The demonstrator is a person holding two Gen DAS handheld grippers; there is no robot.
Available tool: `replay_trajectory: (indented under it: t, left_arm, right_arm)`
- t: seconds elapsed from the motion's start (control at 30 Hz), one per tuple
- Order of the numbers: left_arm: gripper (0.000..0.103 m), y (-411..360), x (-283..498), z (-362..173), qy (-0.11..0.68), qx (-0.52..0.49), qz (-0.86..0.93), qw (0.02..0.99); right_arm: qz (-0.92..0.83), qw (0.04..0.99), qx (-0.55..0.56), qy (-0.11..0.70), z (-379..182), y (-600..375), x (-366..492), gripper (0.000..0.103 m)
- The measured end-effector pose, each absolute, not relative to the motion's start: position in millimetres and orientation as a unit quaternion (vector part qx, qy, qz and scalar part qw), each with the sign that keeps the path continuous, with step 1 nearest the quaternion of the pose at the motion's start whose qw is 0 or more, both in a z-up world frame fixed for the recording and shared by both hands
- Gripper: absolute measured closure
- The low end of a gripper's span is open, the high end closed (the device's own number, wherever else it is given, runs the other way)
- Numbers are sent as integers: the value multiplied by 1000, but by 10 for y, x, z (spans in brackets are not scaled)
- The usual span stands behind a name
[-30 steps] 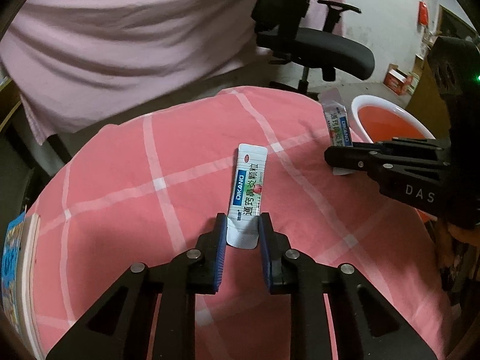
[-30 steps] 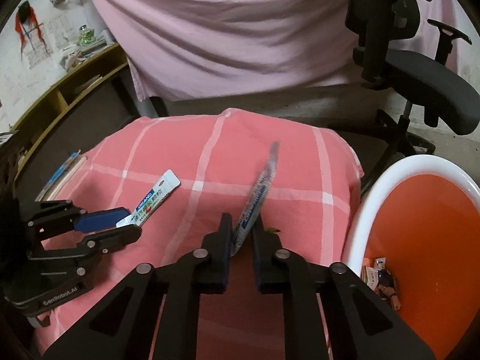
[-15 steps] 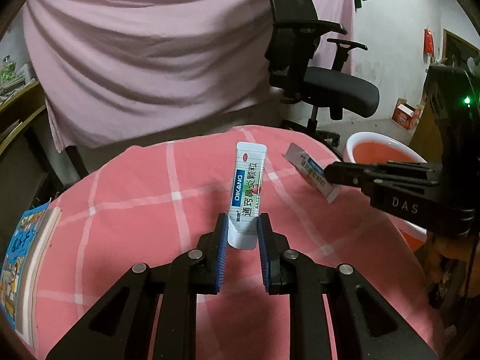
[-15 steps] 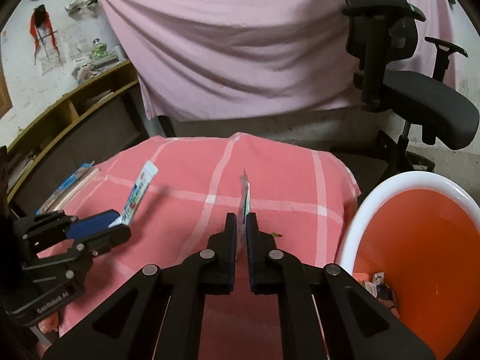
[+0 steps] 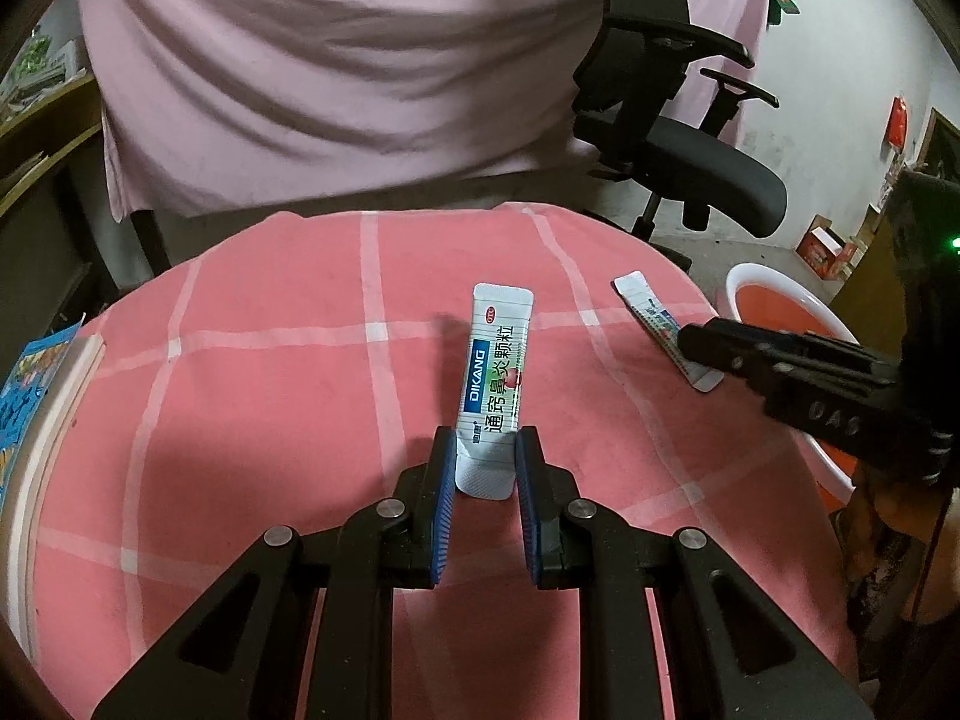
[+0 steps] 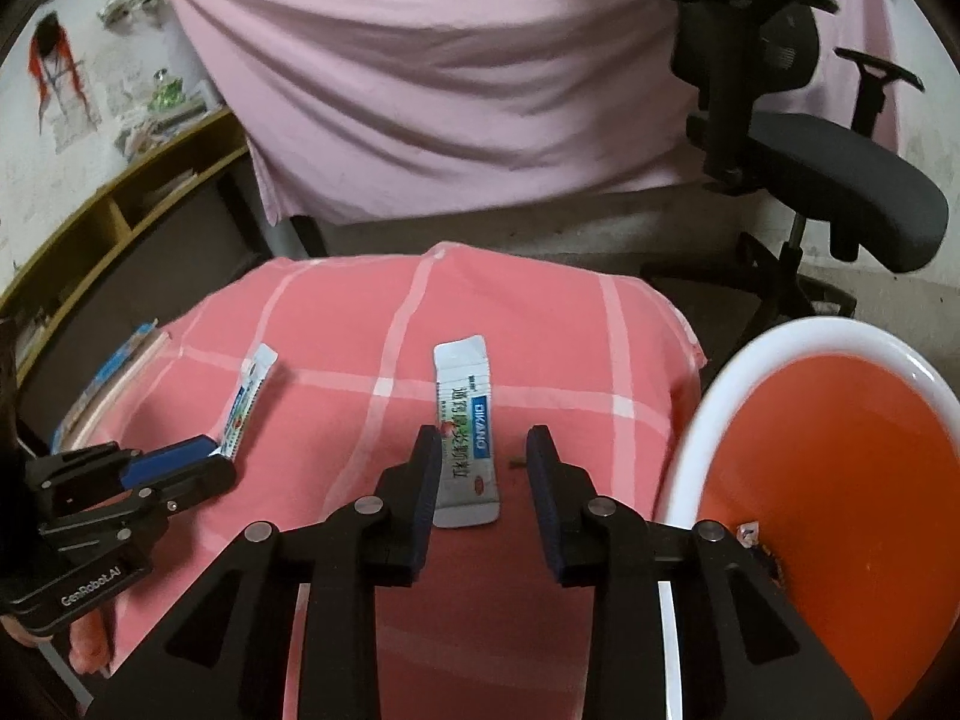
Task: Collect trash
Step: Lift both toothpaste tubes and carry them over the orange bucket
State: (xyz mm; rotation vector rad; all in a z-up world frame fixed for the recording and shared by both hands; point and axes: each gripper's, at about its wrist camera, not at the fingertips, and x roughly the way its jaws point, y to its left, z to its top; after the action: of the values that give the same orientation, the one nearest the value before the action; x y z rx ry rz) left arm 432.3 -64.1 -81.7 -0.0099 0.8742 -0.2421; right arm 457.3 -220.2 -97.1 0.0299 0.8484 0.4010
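Observation:
My left gripper (image 5: 485, 465) is shut on the lower end of a white and blue medicine sachet (image 5: 495, 381), held above the pink checked tablecloth (image 5: 270, 396). It also shows in the right wrist view (image 6: 243, 405). My right gripper (image 6: 483, 456) is open, and a second sachet (image 6: 465, 426) sits between its fingers, apparently loose, against the left finger (image 6: 423, 468). That sachet shows in the left wrist view (image 5: 660, 324) by the right gripper (image 5: 708, 348). An orange bin with a white rim (image 6: 810, 498) stands to the right, with scraps inside.
A black office chair (image 6: 828, 180) stands behind the table on the right. A pink sheet (image 6: 450, 78) hangs at the back. A book (image 5: 33, 396) lies at the table's left edge. Wooden shelves (image 6: 120, 210) are at far left.
My right gripper has opened and no longer pinches its sachet, which now faces flat between the fingers. My left gripper has kept its sachet and lifted slightly.

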Motion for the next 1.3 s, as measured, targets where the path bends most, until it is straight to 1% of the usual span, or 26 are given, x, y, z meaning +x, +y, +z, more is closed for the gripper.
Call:
replay_trajectory:
  t: [0.07,0.2,0.23,0.27,0.4,0.57,0.7,0.8,1.03,1.17,1.3]
  left_arm:
    - [87,-628,4318,-808,423,-10,-121,898]
    - [87,-606,4313,-800,424,-17,-126,897]
    - [87,-603,4314,-796,423,-16,-126,897]
    - [87,-600,4311,-791,421,-16,-126,898]
    - [87,-582,4260,-722,403,-10,-121,907]
    - [87,-643,4094,-572,370,0,-106,923]
    - [87,-758,3878,-359,310,28,-99,945]
    - [87,-820,3762,-228,280,24,-109,953]
    - [87,-1076,3557,185,217,16,-144,965]
    - [87,-1264,3436,327,191,23,-160,968]
    - [87,-1476,3432,390,183,16,-192,964]
  right_arm:
    - [197,887,-5,418,-1005,-2135,4590,78]
    - [204,884,-33,419,-1023,-2066,4557,78]
    - [202,884,-36,419,-1026,-2067,4554,79]
    - [201,885,-39,419,-1026,-2066,4545,84]
    - [198,888,-41,412,-1012,-2081,4517,85]
    - [198,923,-6,330,-766,-2253,4253,85]
    - [194,947,37,253,-574,-2427,3970,85]
    - [196,957,71,201,-446,-2528,3777,85]
    - [161,981,81,67,-90,-2761,3350,85]
    - [126,988,91,21,-24,-3024,3173,85]
    - [90,991,101,21,-86,-3305,3104,85]
